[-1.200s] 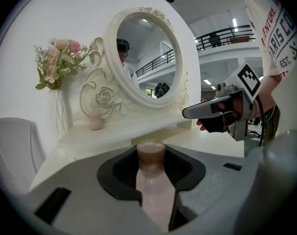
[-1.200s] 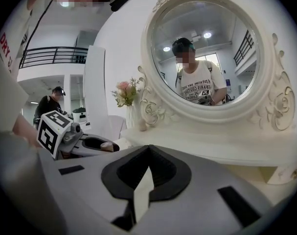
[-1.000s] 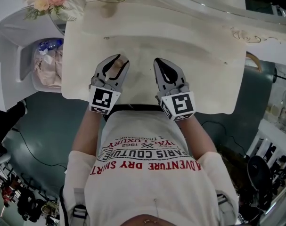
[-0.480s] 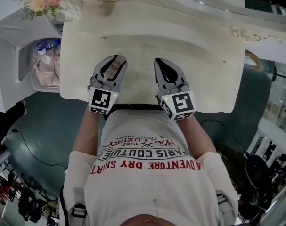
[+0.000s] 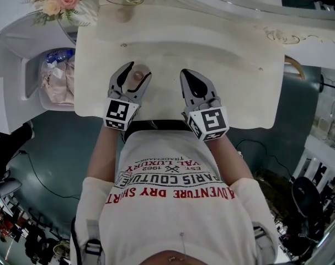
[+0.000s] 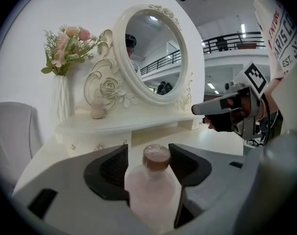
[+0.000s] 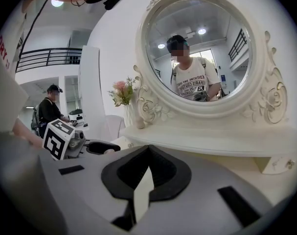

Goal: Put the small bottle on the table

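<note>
A small clear pinkish bottle with a brown cap stands upright on the cream dressing table, near its front edge. My left gripper straddles it. Its jaws are opening, and in the left gripper view the bottle stands between the dark pads with a gap at the neck on either side. My left gripper presses nothing. To the right of it, my right gripper rests low over the table, shut and empty. The right gripper view shows my right gripper with its tips together.
A raised back shelf carries a small pink jar and an oval mirror. A vase of flowers stands at the far left corner. Beside the table's left side sits a white bin with plastic bags.
The left jaws have spread apart from the bottle, which now stands free between them. The left gripper has shifted slightly forward. The right gripper has stayed put.
</note>
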`<state>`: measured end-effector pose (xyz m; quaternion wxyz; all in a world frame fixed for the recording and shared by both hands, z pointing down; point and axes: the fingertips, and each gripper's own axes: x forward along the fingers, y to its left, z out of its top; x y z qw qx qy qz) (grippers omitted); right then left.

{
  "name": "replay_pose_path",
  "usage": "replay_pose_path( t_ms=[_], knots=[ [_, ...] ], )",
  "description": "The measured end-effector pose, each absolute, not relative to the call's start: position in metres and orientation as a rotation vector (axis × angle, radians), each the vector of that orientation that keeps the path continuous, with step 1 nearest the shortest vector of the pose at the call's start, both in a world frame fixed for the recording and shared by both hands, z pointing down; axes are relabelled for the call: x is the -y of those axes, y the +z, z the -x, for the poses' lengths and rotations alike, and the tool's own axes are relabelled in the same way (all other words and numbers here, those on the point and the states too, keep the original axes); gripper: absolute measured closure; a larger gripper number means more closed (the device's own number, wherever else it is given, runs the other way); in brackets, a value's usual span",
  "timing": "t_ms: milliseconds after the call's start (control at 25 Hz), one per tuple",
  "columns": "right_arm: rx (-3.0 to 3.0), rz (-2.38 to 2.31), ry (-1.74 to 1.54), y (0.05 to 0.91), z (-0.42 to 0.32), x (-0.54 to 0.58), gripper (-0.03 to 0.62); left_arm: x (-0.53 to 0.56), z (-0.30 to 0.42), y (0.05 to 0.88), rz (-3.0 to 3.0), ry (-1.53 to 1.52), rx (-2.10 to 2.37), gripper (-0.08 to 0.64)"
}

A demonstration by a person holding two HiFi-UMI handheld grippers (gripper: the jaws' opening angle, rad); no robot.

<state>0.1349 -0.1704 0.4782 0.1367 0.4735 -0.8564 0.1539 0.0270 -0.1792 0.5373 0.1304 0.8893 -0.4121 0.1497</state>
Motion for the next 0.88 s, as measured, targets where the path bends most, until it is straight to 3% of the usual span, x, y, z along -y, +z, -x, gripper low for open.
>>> replay_pose_path(
  t_ms=[320, 440, 680, 880],
  knots=[
    [2.497, -1.442, 0.392, 0.443, -0.125, 0.151, 0.594, 0.163, -0.019, 0.474, -2.714, 0.470, 1.181, 0.319],
    [2.505, -1.471, 0.365, 0.428, -0.118, 0.142, 0.593, 0.155, -0.010, 0.449, -2.757, 0.468, 1.179, 0.351],
    [2.522, -1.535, 0.292, 0.397, -0.102, 0.125, 0.594, 0.140, 0.011, 0.414, -2.743, 0.437, 1.182, 0.532],
    [2.531, -1.596, 0.238, 0.374, -0.094, 0.114, 0.594, 0.131, 0.030, 0.381, -2.777, 0.398, 1.210, 0.552]
  ],
)
